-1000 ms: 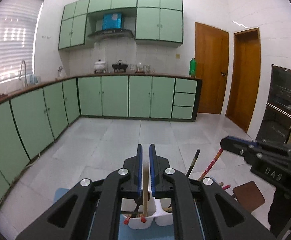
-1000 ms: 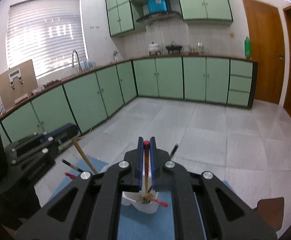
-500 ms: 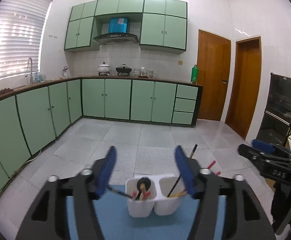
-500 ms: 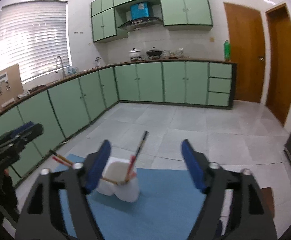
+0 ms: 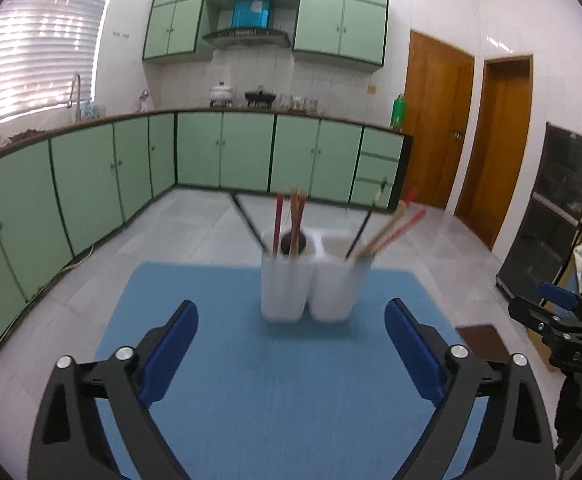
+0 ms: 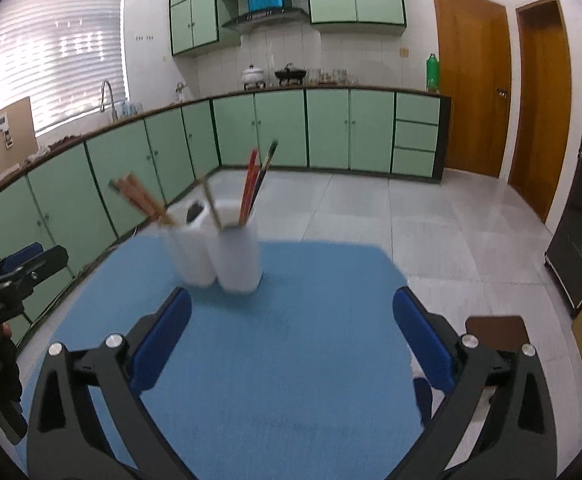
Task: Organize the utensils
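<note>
Left hand-held gripper (image 5: 291, 354): jaws wide apart, opening, nothing between, touching nothing. Right hand-held gripper (image 6: 293, 334): same, jaws opening wide, empty. Blue mat (image 5: 251, 380) on counter beneath both. White two-cup holder (image 5: 315, 284) stands upright at mat's far side; chopsticks (image 5: 387, 228) and other utensils stick out of both cups. Green cabinets (image 5: 91, 184), tiled floor (image 6: 431, 216), wooden doors behind.

place: home kitchen — green cabinets (image 5: 247, 152) | range hood (image 5: 247, 34) | sink tap (image 6: 107, 94)

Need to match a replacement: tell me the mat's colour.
Plain blue mat; it shows best in the left wrist view.
</note>
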